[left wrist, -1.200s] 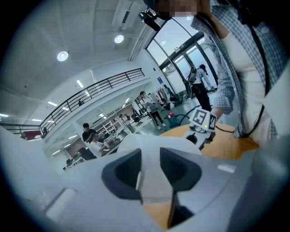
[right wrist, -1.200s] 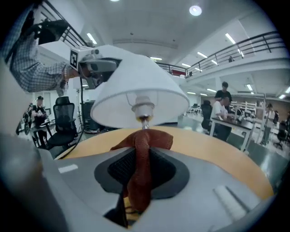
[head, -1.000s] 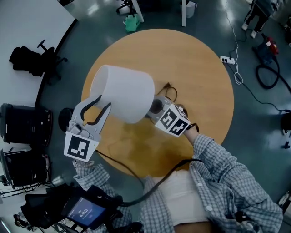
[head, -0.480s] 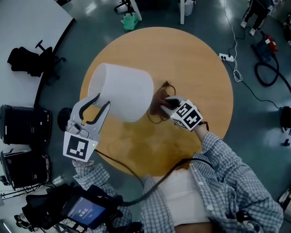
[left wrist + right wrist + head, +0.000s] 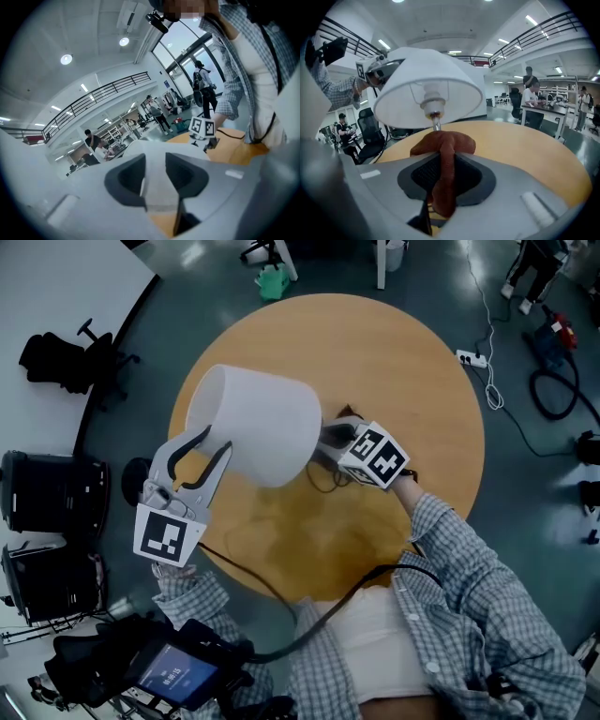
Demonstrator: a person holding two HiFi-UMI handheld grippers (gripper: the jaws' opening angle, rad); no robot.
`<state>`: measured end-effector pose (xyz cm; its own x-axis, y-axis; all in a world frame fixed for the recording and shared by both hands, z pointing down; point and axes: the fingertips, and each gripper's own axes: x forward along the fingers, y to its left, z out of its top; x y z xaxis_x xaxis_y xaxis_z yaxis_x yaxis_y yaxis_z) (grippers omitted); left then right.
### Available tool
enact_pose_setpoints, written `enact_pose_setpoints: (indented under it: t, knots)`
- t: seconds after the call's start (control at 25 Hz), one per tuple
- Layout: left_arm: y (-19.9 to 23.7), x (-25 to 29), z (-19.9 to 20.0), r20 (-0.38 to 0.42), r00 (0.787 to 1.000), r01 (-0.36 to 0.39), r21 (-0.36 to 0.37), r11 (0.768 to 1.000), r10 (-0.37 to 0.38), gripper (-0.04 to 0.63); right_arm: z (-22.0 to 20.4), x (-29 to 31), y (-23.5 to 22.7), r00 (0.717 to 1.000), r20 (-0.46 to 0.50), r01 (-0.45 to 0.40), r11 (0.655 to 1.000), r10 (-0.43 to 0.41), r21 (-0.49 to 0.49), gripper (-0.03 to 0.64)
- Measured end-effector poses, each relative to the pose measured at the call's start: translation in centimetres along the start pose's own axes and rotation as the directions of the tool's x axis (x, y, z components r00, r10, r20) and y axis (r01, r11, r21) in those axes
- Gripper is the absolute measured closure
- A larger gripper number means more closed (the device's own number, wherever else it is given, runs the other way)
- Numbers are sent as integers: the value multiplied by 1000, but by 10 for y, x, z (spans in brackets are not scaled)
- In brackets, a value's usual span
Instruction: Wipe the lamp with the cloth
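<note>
Two grips are shown: the lampshade (image 5: 267, 427) is clamped by the jaws of the left gripper (image 5: 214, 442), the cloth (image 5: 443, 149) by those of the right gripper (image 5: 444, 180).

Round wooden table (image 5: 412, 362) with tilted lamp (image 5: 258, 427)

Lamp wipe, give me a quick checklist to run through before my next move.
1. Cloth pinched in right gripper: ok.
2. Left gripper clamped on shade rim: ok.
3. Cloth touching the stem: cannot tell; it sits just in front of it.
4. Base flat on table: cannot tell; shade and cloth hide it.
</note>
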<state>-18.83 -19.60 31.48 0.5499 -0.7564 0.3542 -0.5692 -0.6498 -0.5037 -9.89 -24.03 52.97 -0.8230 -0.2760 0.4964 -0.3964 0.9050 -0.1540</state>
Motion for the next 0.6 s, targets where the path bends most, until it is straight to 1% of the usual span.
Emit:
enact_pose_setpoints:
  t: [0.08, 0.12, 0.16, 0.24, 0.32, 0.44, 0.52, 0.6]
  knots:
    - [1, 0, 0, 0, 1000, -4, -2, 1000, 4, 463, -36, -3, -7, 996, -88, 26, 1000, -25, 13, 528]
    - [1, 0, 0, -1, 1000, -4, 1, 1000, 4, 463, -51, -8, -10, 993, -117, 39, 999, -36, 19, 528]
    - [0, 1, 0, 1, 1000, -2, 7, 1000, 2, 463, -60, -15, -12, 992, -120, 50, 998, -45, 35, 528]
    - [-1, 3, 3, 3, 1000, 4, 27, 1000, -4, 463, -65, -34, -16, 995, -77, 73, 992, -66, 99, 528]
    - [-4, 7, 7, 3, 1000, 9, 55, 998, -9, 463, -68, -58, -24, 992, -53, 117, 984, -111, 132, 528]
    - [-11, 16, 21, 15, 1000, 20, 90, 996, -22, 463, -86, -96, -39, 976, -84, 211, 970, -202, 120, 528]
    - [-18, 23, 33, 23, 999, 40, 122, 992, -43, 463, -101, -117, -44, 964, -102, 259, 954, -246, 150, 528]
    - [-30, 30, 46, 32, 997, 62, 163, 985, -68, 465, -115, -134, -44, 956, -116, 288, 939, -270, 188, 528]
